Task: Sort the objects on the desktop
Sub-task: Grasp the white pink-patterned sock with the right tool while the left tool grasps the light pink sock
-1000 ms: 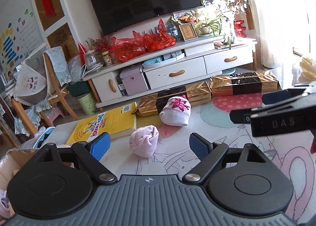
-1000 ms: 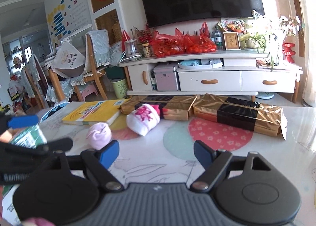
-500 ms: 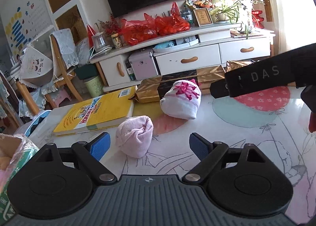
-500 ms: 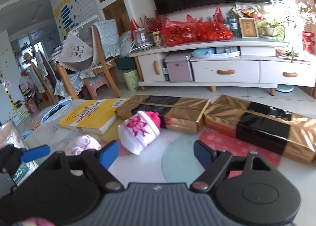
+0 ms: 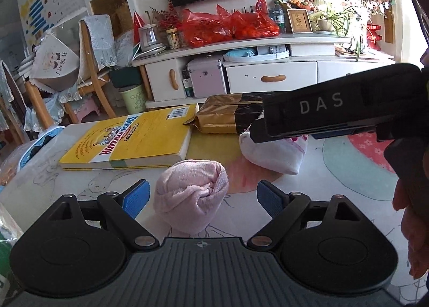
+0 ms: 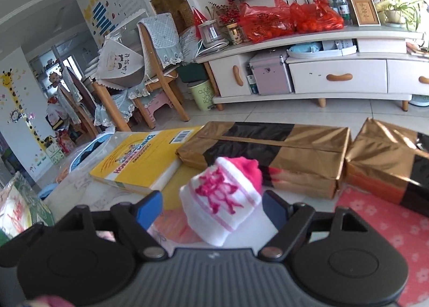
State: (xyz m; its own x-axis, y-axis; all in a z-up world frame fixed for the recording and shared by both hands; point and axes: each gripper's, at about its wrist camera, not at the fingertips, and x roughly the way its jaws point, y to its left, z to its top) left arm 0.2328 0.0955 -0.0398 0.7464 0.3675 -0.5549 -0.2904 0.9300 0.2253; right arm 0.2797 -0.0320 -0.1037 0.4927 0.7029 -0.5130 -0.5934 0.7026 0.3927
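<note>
A rolled pale pink sock (image 5: 191,197) lies on the patterned table, right between the blue fingertips (image 5: 135,197) of my left gripper (image 5: 201,198), which is open and not touching it. A white sock with a bright pink pattern (image 6: 222,199) sits between the pads of my right gripper (image 6: 211,210). Those jaws are closing, with a gap still showing on the left side. In the left wrist view the right gripper's black body (image 5: 335,108) crosses in front and hides part of the white sock (image 5: 273,154).
A yellow book (image 5: 128,143) (image 6: 139,162) lies at the table's far left. Two gold-and-black wrapped boxes (image 6: 268,151) (image 6: 388,167) line the far edge. A crinkly bag (image 6: 16,213) sits at the left edge. A hand (image 5: 413,213) holds the right gripper.
Both grippers moved forward and down. The pink sock now sits between the left fingers and the white sock between the right fingers. The right gripper's body has slid across the left view.
</note>
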